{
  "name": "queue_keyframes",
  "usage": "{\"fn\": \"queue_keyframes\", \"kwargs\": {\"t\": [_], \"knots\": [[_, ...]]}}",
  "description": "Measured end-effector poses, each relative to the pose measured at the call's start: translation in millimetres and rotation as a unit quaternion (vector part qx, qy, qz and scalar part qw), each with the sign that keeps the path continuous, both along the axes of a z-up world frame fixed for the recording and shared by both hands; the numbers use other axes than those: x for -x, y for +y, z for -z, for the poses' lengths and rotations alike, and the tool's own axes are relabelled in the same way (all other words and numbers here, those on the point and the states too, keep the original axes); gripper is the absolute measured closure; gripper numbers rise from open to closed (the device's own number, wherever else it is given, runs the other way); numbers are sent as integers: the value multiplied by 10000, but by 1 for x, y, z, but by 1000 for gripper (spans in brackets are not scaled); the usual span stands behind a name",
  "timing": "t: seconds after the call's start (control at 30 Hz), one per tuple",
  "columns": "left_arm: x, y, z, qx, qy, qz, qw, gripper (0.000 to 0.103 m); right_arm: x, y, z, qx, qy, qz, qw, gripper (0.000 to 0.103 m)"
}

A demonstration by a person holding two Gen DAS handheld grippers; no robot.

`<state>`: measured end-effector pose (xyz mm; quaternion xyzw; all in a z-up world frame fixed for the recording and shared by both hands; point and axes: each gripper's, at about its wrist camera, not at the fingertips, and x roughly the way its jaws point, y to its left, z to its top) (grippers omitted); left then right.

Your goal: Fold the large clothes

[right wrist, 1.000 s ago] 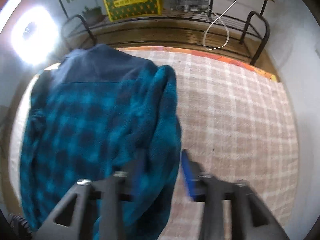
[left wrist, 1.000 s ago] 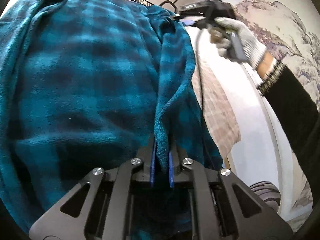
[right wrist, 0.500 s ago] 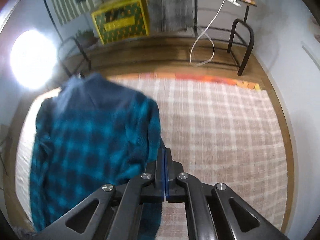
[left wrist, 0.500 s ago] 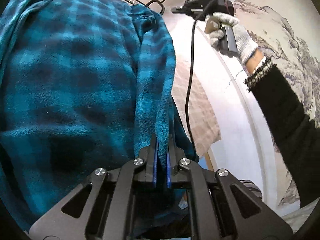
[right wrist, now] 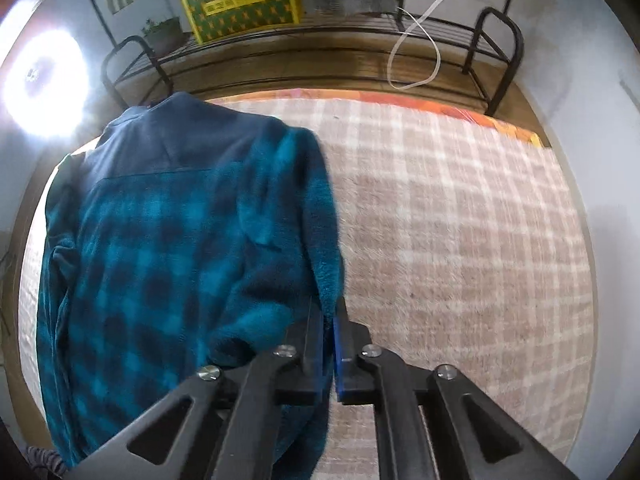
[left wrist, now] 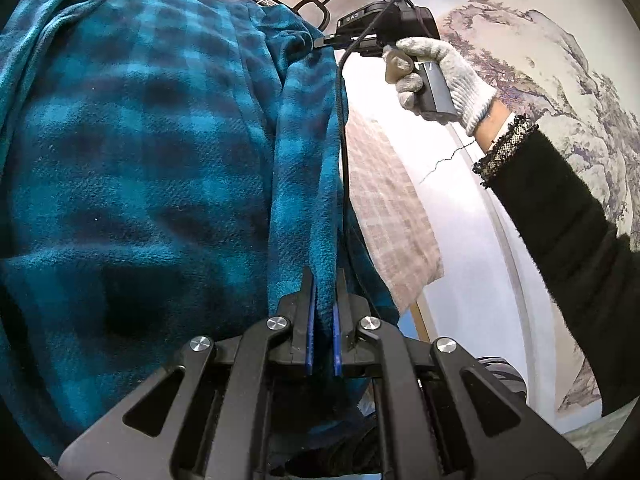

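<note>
A large teal and dark blue plaid fleece shirt (left wrist: 140, 152) fills the left wrist view and hangs lifted above the bed; it also shows in the right wrist view (right wrist: 180, 240). My left gripper (left wrist: 322, 300) is shut on a fold of its edge. My right gripper (right wrist: 327, 320) is shut on another part of the same edge; it shows in the left wrist view (left wrist: 324, 42), held by a gloved hand (left wrist: 436, 76), pinching the shirt at its upper end.
A beige plaid blanket (right wrist: 460, 232) covers the bed under the shirt. A black metal rack (right wrist: 496, 52) with a yellow-green box (right wrist: 240, 0) stands behind the bed. A bright lamp (right wrist: 44, 84) glares at left. A landscape mural (left wrist: 560, 80) covers the right wall.
One second ago my right gripper was open beside the shirt edge; it shut half a second ago and now grips that edge. The left gripper stays shut on the shirt.
</note>
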<state>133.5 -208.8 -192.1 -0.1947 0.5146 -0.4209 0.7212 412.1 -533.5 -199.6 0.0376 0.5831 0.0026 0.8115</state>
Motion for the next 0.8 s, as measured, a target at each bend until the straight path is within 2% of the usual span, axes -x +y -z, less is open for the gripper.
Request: {"fn": "queue_keyframes", "kwargs": {"t": [0.17,0.23,0.37,0.47,0.5,0.53,0.57,0.6,0.67,0.8], "knots": [[-2,-5,-1,80,-10,75,9999,99,11,-10,-26,-307,-311,16,9990,103],[-1,-7,-1,95,1,96,9999,99,12,-9,-35,-276,-445,-17,9986,103],[-3,-6,-1,227,129,47,9996,99,1,4,-37,-31,-407,80,9991,103],[-5,0,-8,534,194,-27,9984,99,-9,30,-71,146,-775,-163,9967,103],[-5,0,-11,586,192,-54,9981,99,-14,49,-89,488,-944,-385,9936,103],[-4,2,-11,642,214,-71,9977,99,-17,63,-100,612,-1054,-577,9909,103],[-3,5,-10,721,279,-91,9970,99,-26,95,-115,598,-1188,-928,9868,103],[-2,6,-8,728,319,-105,9968,99,-26,95,-115,598,-1188,-928,9868,103],[0,10,-2,693,417,-110,9967,99,-34,124,-106,587,-1143,-1202,9844,103],[3,21,12,685,737,-164,9948,99,-52,181,-39,609,-615,-1662,9823,103]]}}
